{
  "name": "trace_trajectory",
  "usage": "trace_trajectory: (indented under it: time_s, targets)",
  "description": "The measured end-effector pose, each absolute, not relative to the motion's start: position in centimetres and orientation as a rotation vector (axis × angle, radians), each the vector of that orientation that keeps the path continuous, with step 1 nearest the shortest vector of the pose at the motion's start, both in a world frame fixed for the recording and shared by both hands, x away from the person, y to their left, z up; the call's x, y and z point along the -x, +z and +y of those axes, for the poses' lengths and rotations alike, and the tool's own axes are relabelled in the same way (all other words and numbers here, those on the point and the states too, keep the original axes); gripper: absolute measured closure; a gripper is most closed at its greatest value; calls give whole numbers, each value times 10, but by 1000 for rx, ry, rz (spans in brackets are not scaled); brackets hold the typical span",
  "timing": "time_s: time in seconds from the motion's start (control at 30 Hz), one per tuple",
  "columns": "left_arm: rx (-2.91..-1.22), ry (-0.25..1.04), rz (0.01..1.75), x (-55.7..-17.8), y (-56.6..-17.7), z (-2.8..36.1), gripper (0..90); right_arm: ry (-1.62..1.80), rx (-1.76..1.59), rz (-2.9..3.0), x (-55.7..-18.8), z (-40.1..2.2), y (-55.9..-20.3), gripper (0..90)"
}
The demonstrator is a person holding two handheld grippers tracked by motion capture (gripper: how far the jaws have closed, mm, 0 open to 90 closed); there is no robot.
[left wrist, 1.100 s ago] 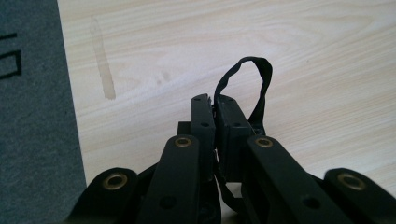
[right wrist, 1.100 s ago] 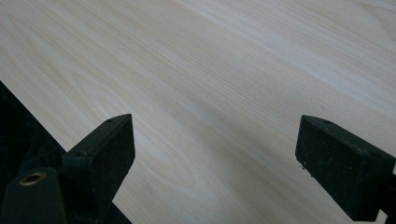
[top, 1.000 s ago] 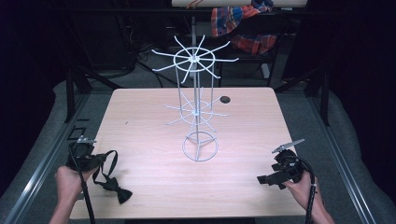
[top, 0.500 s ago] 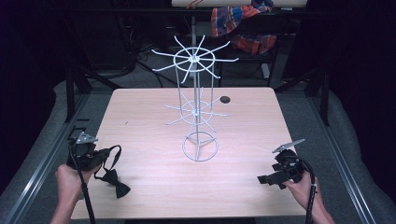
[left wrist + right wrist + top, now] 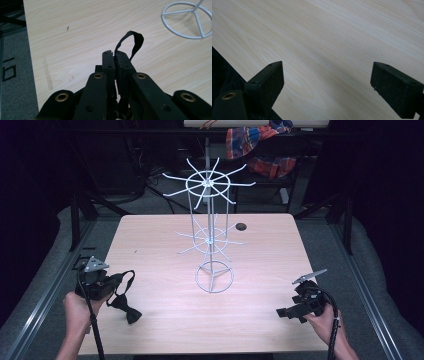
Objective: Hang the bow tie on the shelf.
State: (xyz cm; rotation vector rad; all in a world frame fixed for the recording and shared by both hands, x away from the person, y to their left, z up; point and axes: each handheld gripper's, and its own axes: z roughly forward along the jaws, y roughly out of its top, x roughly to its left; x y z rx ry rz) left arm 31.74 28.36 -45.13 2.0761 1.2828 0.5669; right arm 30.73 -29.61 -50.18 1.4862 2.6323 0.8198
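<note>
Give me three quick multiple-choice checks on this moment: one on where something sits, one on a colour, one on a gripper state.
1. Where does the white wire display stand sit on the light wooden table?
A. near the middle
B. at the near left corner
C. at the near right edge

2. What colour is the fabric bow tie with its strap?
A. red
B. black
C. white

3. How do the jaws of the left gripper stand?
A. wide open over bare wood
B. shut on the bow tie's strap
C. shut on the stand's base ring

Answers:
1. A, its round base ring rests about midway between the two hands in the high view.
2. B, bow and strap look black against the pale wood.
3. B, in the left gripper view the jaws are pressed together with the strap looping out between them; the right gripper is the open one.
</note>
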Motion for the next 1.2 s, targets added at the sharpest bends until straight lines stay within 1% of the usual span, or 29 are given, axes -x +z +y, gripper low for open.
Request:
trace_trajectory:
  time_s: [0.43,1.2]
  targets:
    - [-2117,563,1214,-318,-443,264,872,813,-1489,2635,-308,-296,-503,108]
    - [-2135,549,1092,-323,-431,229,872,810,-1497,2634,-308,-299,-502,106]
